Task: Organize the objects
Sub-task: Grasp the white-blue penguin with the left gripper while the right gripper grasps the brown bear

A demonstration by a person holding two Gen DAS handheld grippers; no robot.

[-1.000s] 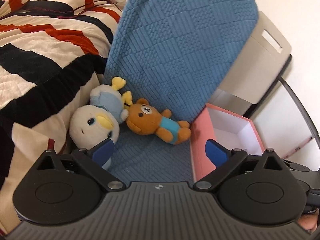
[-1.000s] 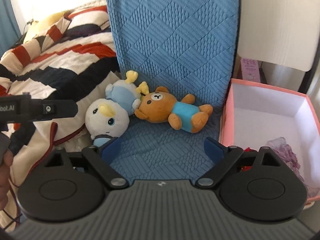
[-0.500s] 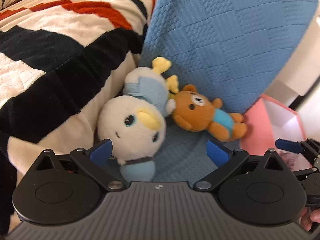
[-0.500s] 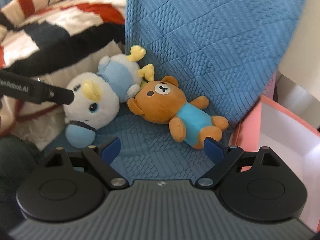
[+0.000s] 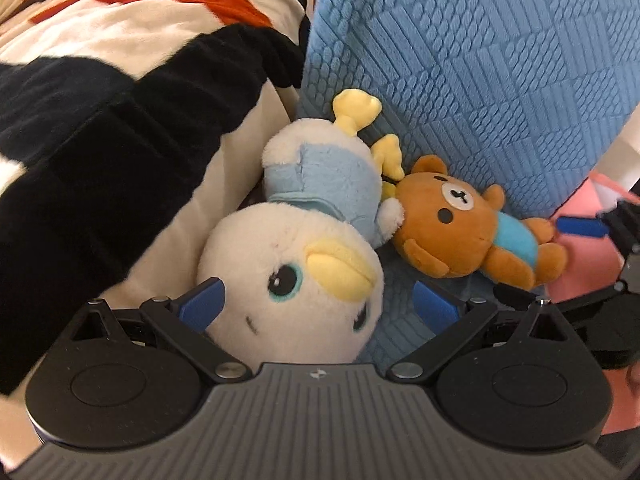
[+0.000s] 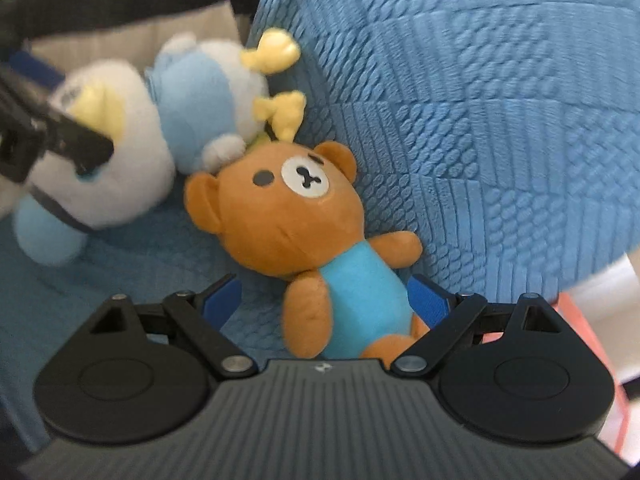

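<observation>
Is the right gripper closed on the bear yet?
Open. The right gripper straddles the bear, blue pads spread either side of its body, not squeezing.

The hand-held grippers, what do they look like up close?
Each hand-held gripper, left and right, is black, with a ribbed grey base, two round black discs, silver pivot screws and a tiny white logo. Thin black link arms end in flat blue fingertips. No cables or sleeves show.

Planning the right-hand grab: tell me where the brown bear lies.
The brown bear lies on the blue cushion, its body between the right gripper's open fingers, head touching the white bird plush.
</observation>
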